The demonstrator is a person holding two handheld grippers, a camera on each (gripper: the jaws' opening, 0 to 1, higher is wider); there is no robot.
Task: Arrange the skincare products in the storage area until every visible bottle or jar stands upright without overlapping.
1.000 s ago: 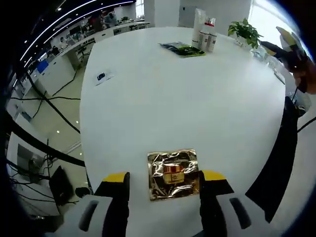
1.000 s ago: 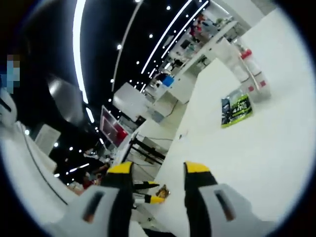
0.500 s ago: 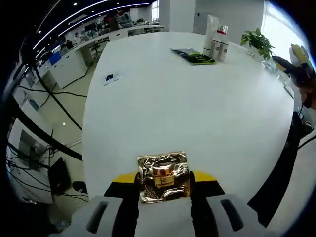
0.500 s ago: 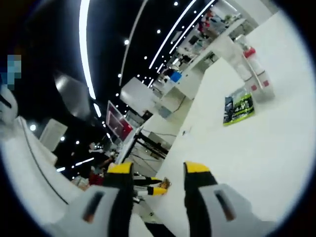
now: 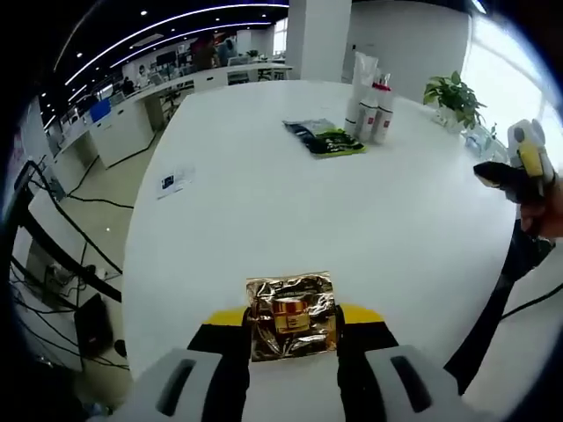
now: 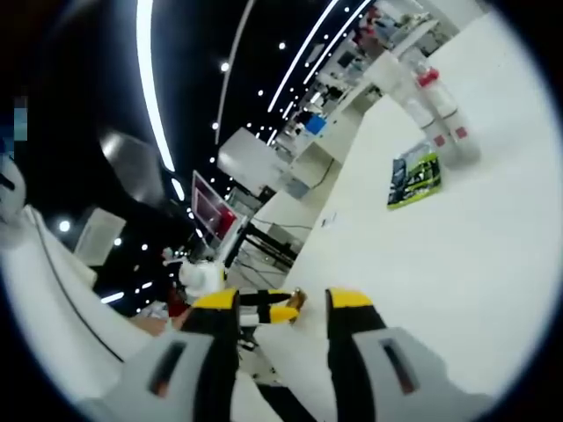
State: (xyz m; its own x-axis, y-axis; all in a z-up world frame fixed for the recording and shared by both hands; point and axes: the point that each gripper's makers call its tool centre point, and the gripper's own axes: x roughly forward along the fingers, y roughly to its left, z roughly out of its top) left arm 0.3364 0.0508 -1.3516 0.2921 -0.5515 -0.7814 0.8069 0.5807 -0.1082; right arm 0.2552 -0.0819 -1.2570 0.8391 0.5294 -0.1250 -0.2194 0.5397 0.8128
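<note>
A crinkled gold foil pack (image 5: 291,297) with a small red and gold jar shape at its middle sits at the near edge of the white table (image 5: 264,211). My left gripper (image 5: 292,318) is shut on it, one yellow-tipped jaw on each side. Far across the table two or three white bottles with red caps (image 5: 369,104) stand upright beside a dark and green flat pack (image 5: 324,138). My right gripper (image 6: 283,303) is held in the air off the table's side, open with nothing in it. The bottles (image 6: 437,112) and the green pack (image 6: 413,180) lie far ahead of it.
A small card (image 5: 173,182) lies on the table's left part, and a potted plant (image 5: 452,95) stands at the far right. The right gripper (image 5: 517,169) shows at the right edge of the left gripper view. Desks and cables lie beyond the table's left side.
The left jaws, open around the gold pack a second ago, have shut on it. The left camera has shifted a little since. The right gripper stays open in the air.
</note>
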